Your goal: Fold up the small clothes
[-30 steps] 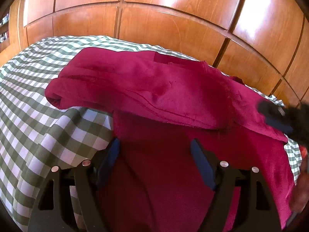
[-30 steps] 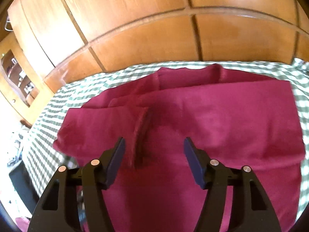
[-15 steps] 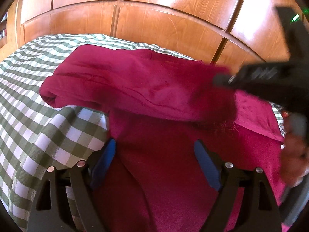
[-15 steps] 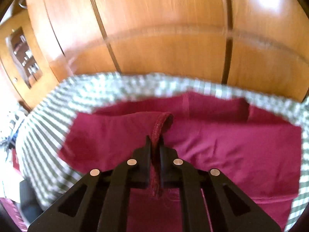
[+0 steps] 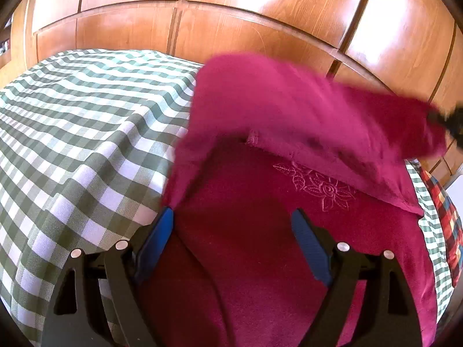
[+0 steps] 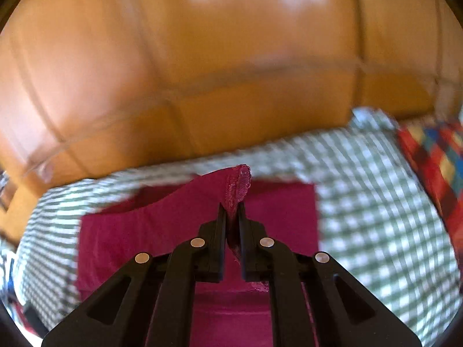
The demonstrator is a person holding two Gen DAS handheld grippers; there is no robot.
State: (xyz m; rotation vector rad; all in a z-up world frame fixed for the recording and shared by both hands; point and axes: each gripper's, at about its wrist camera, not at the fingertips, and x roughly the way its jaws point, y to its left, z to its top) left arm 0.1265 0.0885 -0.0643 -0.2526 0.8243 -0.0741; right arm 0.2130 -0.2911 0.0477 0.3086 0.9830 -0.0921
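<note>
A magenta garment (image 5: 260, 231) with an embroidered flower (image 5: 321, 185) lies on a green-and-white checked cloth (image 5: 72, 133). My left gripper (image 5: 233, 228) is open, low over the garment's near part, with cloth between its blue pads but not pinched. My right gripper (image 6: 232, 211) is shut on the garment's hemmed sleeve end (image 6: 238, 182) and holds it raised above the flat garment (image 6: 121, 240). In the left wrist view the lifted sleeve (image 5: 303, 107) sweeps blurred across the garment toward the right gripper at the right edge (image 5: 448, 118).
A wooden panelled wardrobe (image 5: 231, 20) stands right behind the checked surface. A multicoloured plaid fabric (image 6: 434, 156) lies at the right edge, also in the left wrist view (image 5: 442, 202).
My right gripper closed on the sleeve end, lifted it and carried it rightward over the garment. The sleeve left the checked cloth on the left. My left gripper stayed open in place.
</note>
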